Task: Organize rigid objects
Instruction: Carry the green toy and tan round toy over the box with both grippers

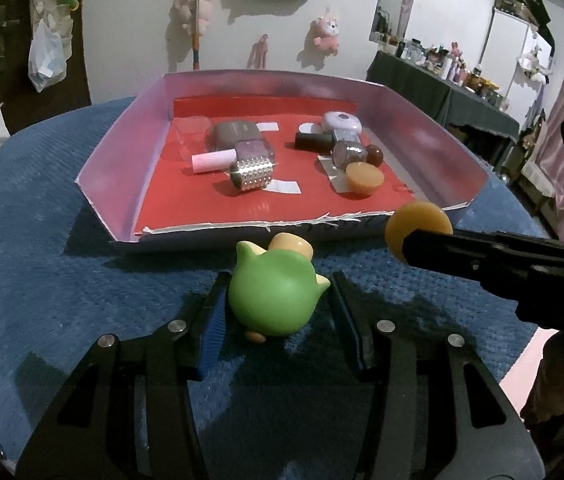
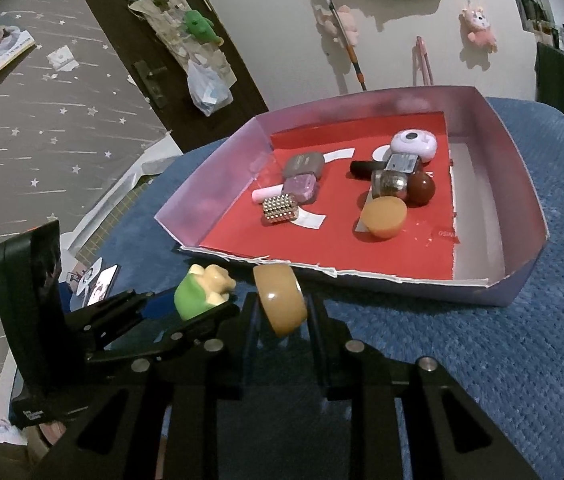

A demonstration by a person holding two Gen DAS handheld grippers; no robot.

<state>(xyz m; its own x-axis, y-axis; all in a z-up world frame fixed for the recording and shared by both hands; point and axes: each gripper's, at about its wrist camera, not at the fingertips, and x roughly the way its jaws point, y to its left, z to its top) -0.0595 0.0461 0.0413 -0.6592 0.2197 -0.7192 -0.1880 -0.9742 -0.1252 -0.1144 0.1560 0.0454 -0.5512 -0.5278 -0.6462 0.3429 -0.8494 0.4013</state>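
tray (image 2: pixel 521 184): 1 | yellow discs (image 2: pixel 280 304): 2 counted | green figure (image 1: pixel 272 294): 1 | brown ball (image 2: pixel 421 188): 1 | studded roller (image 2: pixel 280 208): 1

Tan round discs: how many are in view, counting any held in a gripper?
2. One tan disc lies on the red floor of the tray, in front of the brown ball. The other tan disc is held in the right gripper, outside the tray. None seems hidden.
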